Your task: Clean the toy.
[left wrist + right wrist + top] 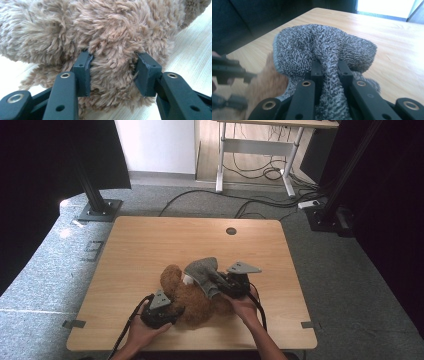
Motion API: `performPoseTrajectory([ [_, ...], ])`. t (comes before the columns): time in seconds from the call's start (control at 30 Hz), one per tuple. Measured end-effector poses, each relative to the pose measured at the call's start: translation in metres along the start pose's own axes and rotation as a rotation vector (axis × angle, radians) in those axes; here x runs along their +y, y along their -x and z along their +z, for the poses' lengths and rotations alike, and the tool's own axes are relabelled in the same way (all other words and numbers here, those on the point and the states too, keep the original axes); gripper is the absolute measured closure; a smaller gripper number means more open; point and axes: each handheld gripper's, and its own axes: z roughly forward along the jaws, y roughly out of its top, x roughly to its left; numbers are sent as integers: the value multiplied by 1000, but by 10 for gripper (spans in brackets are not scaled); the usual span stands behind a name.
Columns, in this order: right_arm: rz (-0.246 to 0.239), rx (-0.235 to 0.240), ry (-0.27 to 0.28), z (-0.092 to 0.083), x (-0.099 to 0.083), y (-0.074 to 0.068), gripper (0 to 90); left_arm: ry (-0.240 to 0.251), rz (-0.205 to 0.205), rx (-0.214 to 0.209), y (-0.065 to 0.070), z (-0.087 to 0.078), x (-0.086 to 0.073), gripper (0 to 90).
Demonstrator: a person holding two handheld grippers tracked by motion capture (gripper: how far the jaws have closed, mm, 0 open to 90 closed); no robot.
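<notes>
A brown plush teddy bear (187, 297) lies on the wooden table (145, 240), near its front edge. My left gripper (177, 311) is at the bear's near left side. In the left gripper view its pads (83, 75) press into a thick roll of the bear's fur (107, 32). A grey knitted cloth (202, 269) lies draped over the bear's upper part. My right gripper (216, 287) comes in from the right and is shut on a bunched fold of that cloth (322, 47), with the fold squeezed between the jaws of my right gripper (329, 68).
A round cable hole (231, 231) sits near the table's far edge. Black stand bases (99, 210) and loose cables (260, 200) are on the grey floor behind it. A white-legged desk (255, 150) stands farther back. Bare tabletop surrounds the bear.
</notes>
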Motion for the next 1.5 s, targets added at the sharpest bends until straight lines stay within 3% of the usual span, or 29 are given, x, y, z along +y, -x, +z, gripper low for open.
performPoseTrajectory([
  [0.07,-4,4,-4,5,4,-3,795,2,-1,-3,0,0,-1,518],
  [0.17,-27,21,-34,26,17,-15,794,3,-3,-4,0,0,-2,518],
  [0.33,-27,52,-84,49,19,-25,794,4,-9,-6,-1,1,-2,518],
  [0.57,-74,49,-120,52,16,-28,795,3,-3,-3,-1,2,-2,517],
  [0.8,-96,-11,-96,29,10,-18,797,2,-1,-2,-1,2,-2,518],
  [0.9,-61,-49,-69,3,-1,-1,799,2,1,-2,-2,3,-2,518],
  [0.93,-61,-49,-69,3,-1,-1,799,2,1,-2,-2,3,-2,518],
  [0.97,-40,-63,-47,-12,-6,8,799,2,3,1,-2,3,-2,518],
  [1.0,-40,-63,-47,-12,-6,8,799,2,3,1,-2,3,-2,518],
  [1.03,-22,-92,-21,-31,-11,15,800,1,3,1,-2,3,-2,518],
  [1.07,-17,-97,-15,-36,-13,17,801,1,2,-2,-2,3,-2,518],
  [1.1,-17,-97,-15,-36,-13,17,801,1,2,-2,-2,3,-2,518],
  [1.13,8,-90,-2,-49,-19,22,801,2,2,-1,-2,3,-2,518],
  [1.2,31,-70,1,-58,-28,26,803,-1,10,-3,-1,3,-3,518],
  [1.33,67,-28,3,-67,-43,29,805,-5,21,-13,2,4,-5,519],
  [1.5,75,-19,10,-66,-51,26,808,2,27,-8,4,5,-7,520],
])
